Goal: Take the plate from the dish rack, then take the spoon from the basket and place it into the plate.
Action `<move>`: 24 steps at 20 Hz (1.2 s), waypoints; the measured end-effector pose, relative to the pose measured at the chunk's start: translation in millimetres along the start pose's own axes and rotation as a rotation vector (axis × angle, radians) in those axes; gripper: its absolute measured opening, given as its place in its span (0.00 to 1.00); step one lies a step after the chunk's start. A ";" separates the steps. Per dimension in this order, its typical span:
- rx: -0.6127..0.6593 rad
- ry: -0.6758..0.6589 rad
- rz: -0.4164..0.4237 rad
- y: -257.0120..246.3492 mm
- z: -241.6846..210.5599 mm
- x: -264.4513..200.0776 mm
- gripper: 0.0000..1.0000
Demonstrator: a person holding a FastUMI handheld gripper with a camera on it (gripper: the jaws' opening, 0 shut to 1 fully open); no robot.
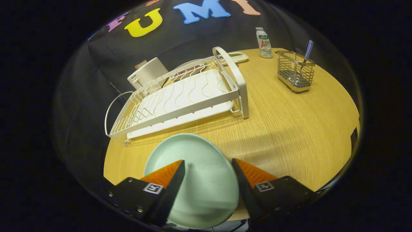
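Fingers (182, 170) spread wide over plate (196, 180), gripping nothing.

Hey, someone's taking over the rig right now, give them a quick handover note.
Tool: open, fingers spread above the plate, holding nothing.
Plate: out of the rack, flat on the table, just in front of the rack.
Spoon: standing in the basket, far across the table beside a bottle.
Done: plate taken out.
Left: fetch the spoon and put it in the plate.
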State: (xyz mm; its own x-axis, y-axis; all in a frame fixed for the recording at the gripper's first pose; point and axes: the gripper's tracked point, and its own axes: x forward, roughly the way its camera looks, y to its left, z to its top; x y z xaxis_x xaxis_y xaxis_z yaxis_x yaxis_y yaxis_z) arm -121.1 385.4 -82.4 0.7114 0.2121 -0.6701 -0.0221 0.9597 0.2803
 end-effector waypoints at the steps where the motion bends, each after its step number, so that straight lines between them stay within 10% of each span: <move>1: 0.000 -0.006 0.010 2.3 1.7 1.1 1.00; 6: -0.015 -0.081 -0.037 -6.3 25.5 -13.6 0.99; 16: 0.052 -0.515 -0.489 -124.7 190.8 -125.2 0.99; 24: 0.205 -0.566 -0.645 -207.2 255.7 -102.4 0.98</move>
State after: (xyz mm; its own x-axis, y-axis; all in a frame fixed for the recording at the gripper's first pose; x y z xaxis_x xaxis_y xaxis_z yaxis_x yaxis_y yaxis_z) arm -9.7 117.7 103.8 0.7840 -0.5352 -0.3144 0.5920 0.7971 0.1192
